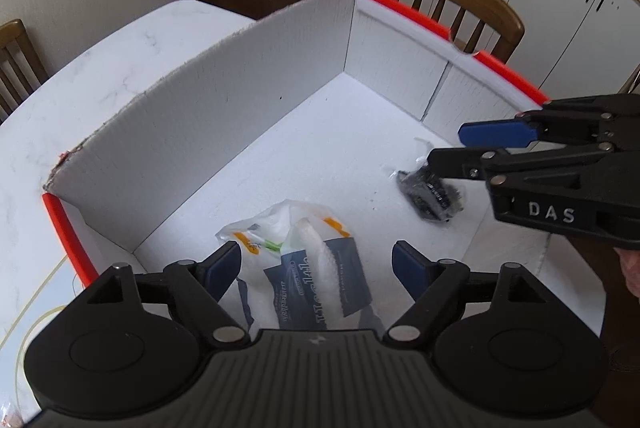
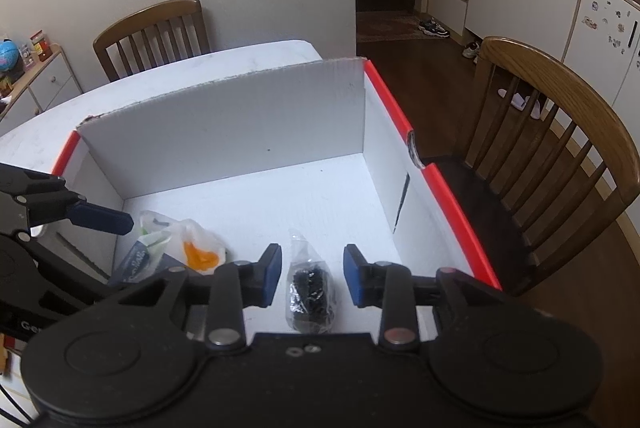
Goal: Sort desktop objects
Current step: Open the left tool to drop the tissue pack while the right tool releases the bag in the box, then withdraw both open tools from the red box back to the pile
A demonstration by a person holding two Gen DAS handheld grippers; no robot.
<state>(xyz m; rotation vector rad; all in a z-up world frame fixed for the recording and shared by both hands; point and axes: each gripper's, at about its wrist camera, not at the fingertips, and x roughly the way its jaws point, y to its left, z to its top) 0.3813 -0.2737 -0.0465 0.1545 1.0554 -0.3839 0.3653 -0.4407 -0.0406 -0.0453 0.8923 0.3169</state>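
Sitting on the pale marbled counter (image 1: 132,39), a white cardboard box (image 1: 224,131) with a red rim holds both task items on its floor. At the left, the left gripper (image 1: 316,264) stands wide apart above a crinkled plastic packet (image 1: 304,260) with dark labels and orange marks, its blue pads clear of it. Farther right lies a small clear bag of black parts (image 2: 310,288), resting between the blue pads of the right gripper (image 2: 310,274), which stands released without pressing it. Wooden chairs (image 2: 560,131) flank the counter.
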